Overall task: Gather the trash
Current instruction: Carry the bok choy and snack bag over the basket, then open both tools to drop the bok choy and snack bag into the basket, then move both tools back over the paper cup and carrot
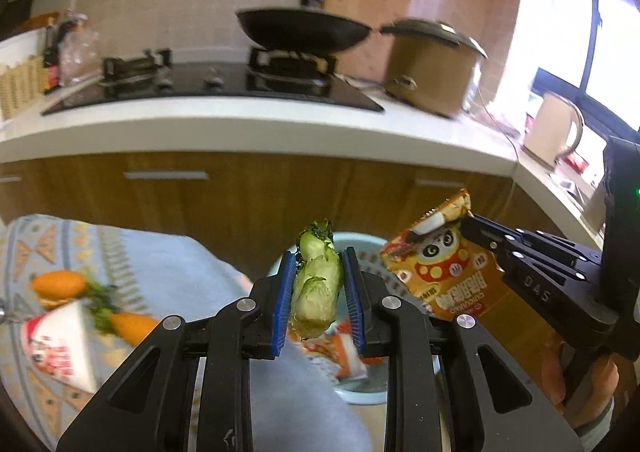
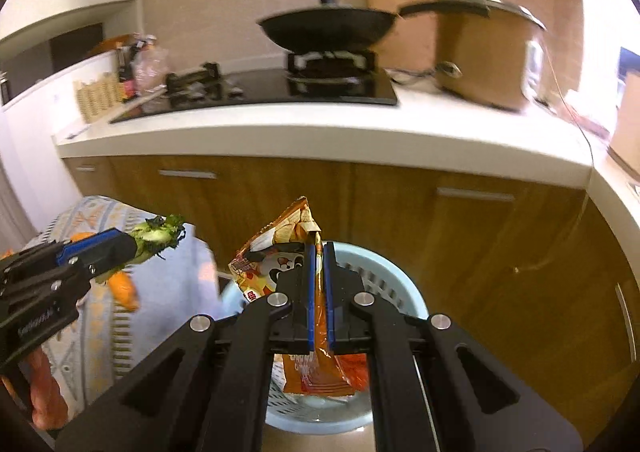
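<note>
My left gripper [image 1: 319, 264] is shut on a pale green vegetable stub [image 1: 316, 288] with dark wilted leaf tips, held upright between the blue pads. My right gripper [image 2: 319, 252] is shut on an orange snack packet [image 2: 276, 252] with a panda print; the packet hangs down between the pads. Both grippers hover above a light blue slotted trash basket [image 2: 384, 276] on the floor, which holds an orange wrapper [image 1: 344, 352]. In the left wrist view the right gripper [image 1: 466, 221] comes in from the right with the packet [image 1: 440, 272]. In the right wrist view the left gripper [image 2: 134, 246] shows at the left with the stub [image 2: 158, 236].
A table with a patterned blue cloth [image 1: 160, 264] lies at the left, carrying carrots [image 1: 60, 284] and a white packet [image 1: 60, 340]. Behind stand wooden cabinets [image 2: 400, 203] under a white counter [image 2: 320, 135] with a hob, a black wok [image 2: 328, 27], a brown pot [image 2: 484, 51] and a kettle [image 1: 556, 131].
</note>
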Demonstrator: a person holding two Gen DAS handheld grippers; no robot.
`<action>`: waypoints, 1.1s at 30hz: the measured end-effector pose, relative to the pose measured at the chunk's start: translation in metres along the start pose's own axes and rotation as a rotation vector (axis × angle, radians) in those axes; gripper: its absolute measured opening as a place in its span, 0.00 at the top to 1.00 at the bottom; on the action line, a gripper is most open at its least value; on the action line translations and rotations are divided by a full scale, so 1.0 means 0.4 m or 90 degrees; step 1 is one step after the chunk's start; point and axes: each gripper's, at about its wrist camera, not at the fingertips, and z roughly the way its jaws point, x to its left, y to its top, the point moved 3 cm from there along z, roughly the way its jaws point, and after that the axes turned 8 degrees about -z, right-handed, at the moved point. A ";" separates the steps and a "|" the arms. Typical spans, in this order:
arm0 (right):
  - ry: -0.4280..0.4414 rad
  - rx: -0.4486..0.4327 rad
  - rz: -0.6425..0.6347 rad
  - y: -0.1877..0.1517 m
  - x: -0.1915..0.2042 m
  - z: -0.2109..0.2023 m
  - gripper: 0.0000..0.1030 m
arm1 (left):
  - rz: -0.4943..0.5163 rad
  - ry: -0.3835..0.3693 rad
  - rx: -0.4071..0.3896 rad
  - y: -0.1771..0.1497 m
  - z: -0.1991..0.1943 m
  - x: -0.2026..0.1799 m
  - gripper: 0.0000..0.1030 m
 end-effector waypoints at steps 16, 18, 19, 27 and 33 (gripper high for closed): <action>-0.023 0.118 0.051 -0.108 -0.087 0.139 0.96 | -0.009 -0.023 0.107 -0.065 0.161 -0.022 0.65; -0.019 0.123 0.050 -0.109 -0.084 0.145 0.95 | -0.006 -0.017 0.100 -0.061 0.157 -0.023 0.61; -0.019 0.124 0.050 -0.108 -0.083 0.145 0.95 | -0.005 -0.019 0.100 -0.061 0.155 -0.023 0.60; -0.015 0.117 0.053 -0.104 -0.074 0.135 0.80 | -0.024 -0.016 0.090 -0.056 0.126 0.001 0.57; -0.004 0.103 0.043 -0.087 -0.044 0.112 0.79 | -0.042 -0.007 0.071 -0.056 0.082 0.033 0.57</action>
